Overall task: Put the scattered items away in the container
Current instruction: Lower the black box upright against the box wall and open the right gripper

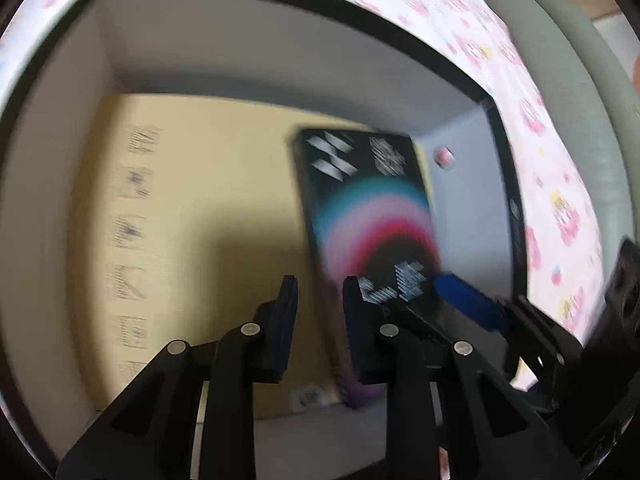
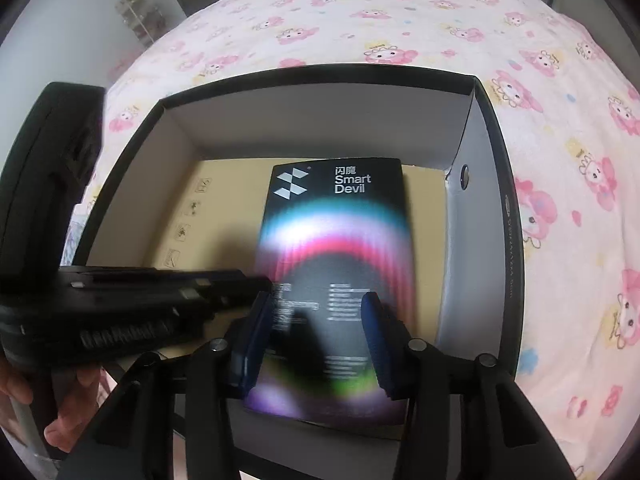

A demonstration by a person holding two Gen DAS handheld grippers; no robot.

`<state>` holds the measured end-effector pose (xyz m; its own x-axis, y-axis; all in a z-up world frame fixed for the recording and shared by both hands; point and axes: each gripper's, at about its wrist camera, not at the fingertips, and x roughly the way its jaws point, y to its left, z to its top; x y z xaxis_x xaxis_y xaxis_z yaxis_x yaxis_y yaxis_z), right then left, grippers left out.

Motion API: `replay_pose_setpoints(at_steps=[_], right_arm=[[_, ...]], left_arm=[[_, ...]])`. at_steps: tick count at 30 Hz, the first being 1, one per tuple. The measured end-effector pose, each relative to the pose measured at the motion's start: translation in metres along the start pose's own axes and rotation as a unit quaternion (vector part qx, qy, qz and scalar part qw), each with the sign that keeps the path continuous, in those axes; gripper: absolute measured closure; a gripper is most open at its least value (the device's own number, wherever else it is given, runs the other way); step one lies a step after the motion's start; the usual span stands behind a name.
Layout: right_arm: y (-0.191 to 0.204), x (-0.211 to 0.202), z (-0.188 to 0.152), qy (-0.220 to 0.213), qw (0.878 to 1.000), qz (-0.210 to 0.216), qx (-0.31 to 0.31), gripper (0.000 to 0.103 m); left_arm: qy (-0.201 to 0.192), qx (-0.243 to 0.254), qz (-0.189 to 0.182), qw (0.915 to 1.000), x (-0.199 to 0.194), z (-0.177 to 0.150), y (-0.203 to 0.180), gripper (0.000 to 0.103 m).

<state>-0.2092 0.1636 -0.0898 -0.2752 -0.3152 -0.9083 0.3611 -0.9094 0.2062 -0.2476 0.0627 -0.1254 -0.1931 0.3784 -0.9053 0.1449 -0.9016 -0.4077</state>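
A black "Smart Devil" package with rainbow arcs lies inside the open black-rimmed box, on a tan cardboard sheet. It also shows in the left wrist view. My right gripper is open just above the package's near end, its blue pads on either side, not holding it. My left gripper is open and empty over the box floor beside the package's near left edge. The right gripper's blue fingertip shows in the left wrist view.
The box sits on a bed with a pink cartoon-print sheet. The box's right wall has a round hole. A grey cushion lies past the bed's edge. A hand holds the left tool.
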Motion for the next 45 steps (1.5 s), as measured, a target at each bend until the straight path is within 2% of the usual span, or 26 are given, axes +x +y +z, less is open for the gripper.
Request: replay_pose_setpoints(at_steps=[1, 4, 6, 11, 12, 15, 16, 18, 20, 21, 25, 29, 30, 32, 34, 37, 39, 40, 43, 45], right_arm=[[-0.002, -0.003, -0.003, 0.002, 1.000, -0.003, -0.003, 0.061], [0.001, 0.008, -0.005, 0.018, 1.000, -0.010, -0.008, 0.062], [0.000, 0.013, -0.006, 0.032, 0.999, -0.006, -0.005, 0.061], [-0.006, 0.011, -0.007, 0.033, 0.999, 0.015, 0.014, 0.061], [-0.007, 0.012, -0.007, 0.034, 0.999, 0.018, 0.019, 0.061], [-0.007, 0.010, -0.007, 0.030, 0.999, 0.018, 0.022, 0.061], [-0.008, 0.009, -0.007, 0.028, 0.999, 0.021, 0.024, 0.062], [-0.010, 0.007, -0.005, 0.025, 0.999, 0.026, 0.031, 0.062], [-0.011, 0.006, -0.004, 0.023, 0.999, 0.029, 0.037, 0.062], [-0.011, 0.005, -0.004, 0.021, 0.999, 0.026, 0.036, 0.062], [-0.007, 0.009, -0.005, 0.021, 0.999, 0.013, 0.028, 0.062], [-0.006, 0.011, -0.006, 0.022, 0.999, 0.014, 0.030, 0.061], [-0.005, 0.010, -0.007, 0.020, 0.999, 0.013, 0.029, 0.062], [-0.005, 0.009, -0.008, 0.019, 0.999, 0.003, 0.029, 0.062], [-0.007, 0.008, -0.008, 0.020, 0.999, -0.005, 0.032, 0.064], [-0.004, 0.001, -0.014, 0.011, 0.999, -0.003, 0.045, 0.064], [-0.002, -0.009, -0.018, -0.002, 0.998, 0.002, 0.058, 0.063], [-0.001, -0.013, -0.020, -0.010, 0.998, -0.002, 0.063, 0.063], [0.005, -0.031, -0.029, -0.050, 0.995, -0.033, 0.074, 0.062], [0.006, -0.041, -0.036, -0.069, 0.993, -0.042, 0.092, 0.057]], left_arm=[[-0.003, -0.007, 0.009, 0.9999, -0.001, 0.002, 0.002, 0.082], [0.010, -0.010, 0.005, 0.9999, 0.004, 0.007, -0.003, 0.082], [0.012, -0.002, 0.004, 0.9999, 0.005, 0.009, -0.012, 0.082], [0.023, 0.017, 0.000, 0.9996, 0.012, 0.009, -0.033, 0.082], [0.026, 0.020, -0.006, 0.9995, 0.014, 0.010, -0.037, 0.082], [0.050, 0.011, -0.062, 0.9968, 0.022, 0.014, -0.046, 0.081], [0.049, 0.002, -0.064, 0.9967, 0.022, 0.015, -0.045, 0.080], [0.023, -0.007, -0.073, 0.9970, 0.013, 0.013, -0.045, 0.080], [-0.002, -0.006, -0.059, 0.9983, 0.004, 0.011, -0.043, 0.080], [-0.002, -0.006, -0.055, 0.9985, 0.004, 0.010, -0.043, 0.080], [0.018, -0.015, -0.051, 0.9984, 0.008, 0.005, -0.039, 0.080], [0.039, -0.019, -0.077, 0.9961, 0.019, 0.005, -0.045, 0.079], [0.048, -0.020, -0.083, 0.9952, 0.023, 0.005, -0.048, 0.077], [0.056, -0.010, -0.070, 0.9959, 0.030, 0.003, -0.057, 0.072], [0.049, 0.006, -0.060, 0.9970, 0.029, 0.001, -0.064, 0.072], [0.034, 0.002, -0.089, 0.9955, 0.017, -0.005, -0.062, 0.072], [0.002, 0.010, -0.087, 0.9961, 0.001, -0.011, -0.062, 0.072], [-0.027, 0.019, -0.076, 0.9966, -0.013, -0.017, -0.063, 0.072], [-0.084, 0.035, -0.054, 0.9945, -0.040, -0.033, -0.065, 0.072], [-0.116, 0.045, -0.038, 0.9915, -0.054, -0.045, -0.065, 0.069]])
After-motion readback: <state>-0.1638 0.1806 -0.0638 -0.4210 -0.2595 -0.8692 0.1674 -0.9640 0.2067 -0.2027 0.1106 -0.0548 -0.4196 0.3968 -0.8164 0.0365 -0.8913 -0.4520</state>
